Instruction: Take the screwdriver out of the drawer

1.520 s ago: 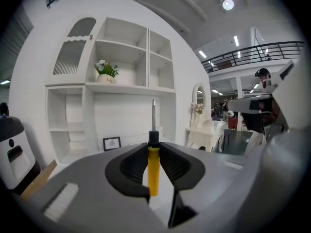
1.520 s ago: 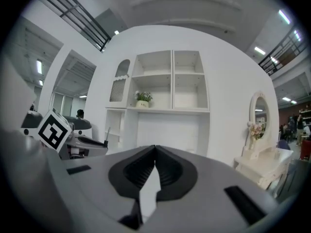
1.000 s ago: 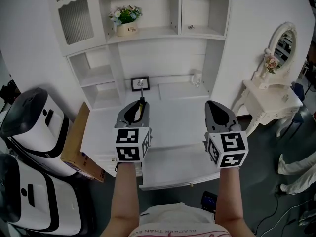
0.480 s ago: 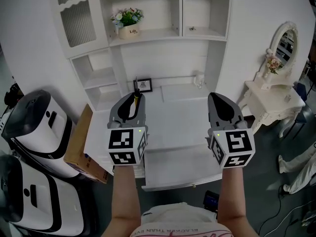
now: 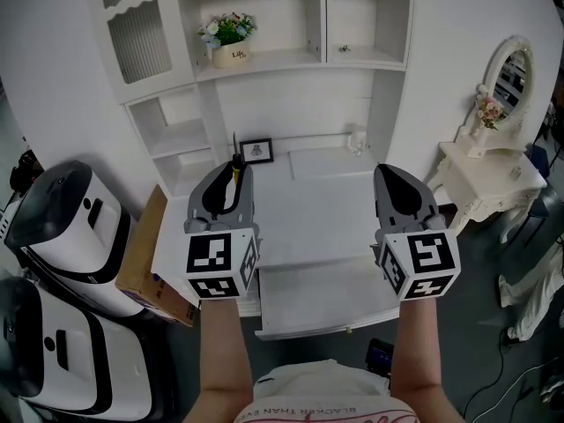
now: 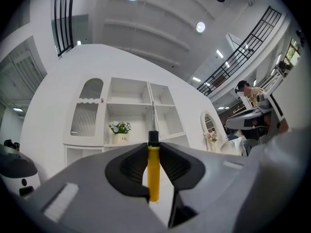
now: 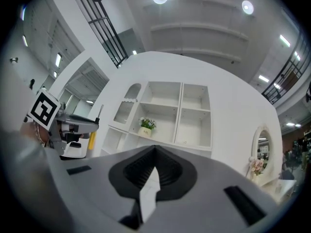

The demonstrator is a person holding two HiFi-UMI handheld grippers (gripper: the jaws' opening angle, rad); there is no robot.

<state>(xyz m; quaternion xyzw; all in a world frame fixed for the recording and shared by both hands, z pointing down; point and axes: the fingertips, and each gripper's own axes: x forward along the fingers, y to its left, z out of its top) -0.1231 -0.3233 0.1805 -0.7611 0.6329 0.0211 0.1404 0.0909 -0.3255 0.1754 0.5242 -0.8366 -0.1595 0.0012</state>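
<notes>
Screwdriver (image 5: 231, 181) held above the desk (image 5: 326, 201), clear of the open drawer (image 5: 308, 329).
The left hand-held gripper (image 5: 231, 169) was clamped on its yellow handle, with the shaft running along the jaws, pointing far and upward. The right hand-held gripper (image 5: 389, 171), closed and empty, hovered well apart to the right.

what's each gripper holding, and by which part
The left gripper clamps the screwdriver by its yellow handle, with the shaft pointing out ahead. The right gripper is shut and holds nothing.

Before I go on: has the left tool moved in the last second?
Yes. The left tool went up and leftward: the tip of its screwdriver overlapped the small picture frame before and now stands left of it, slightly higher.
</notes>
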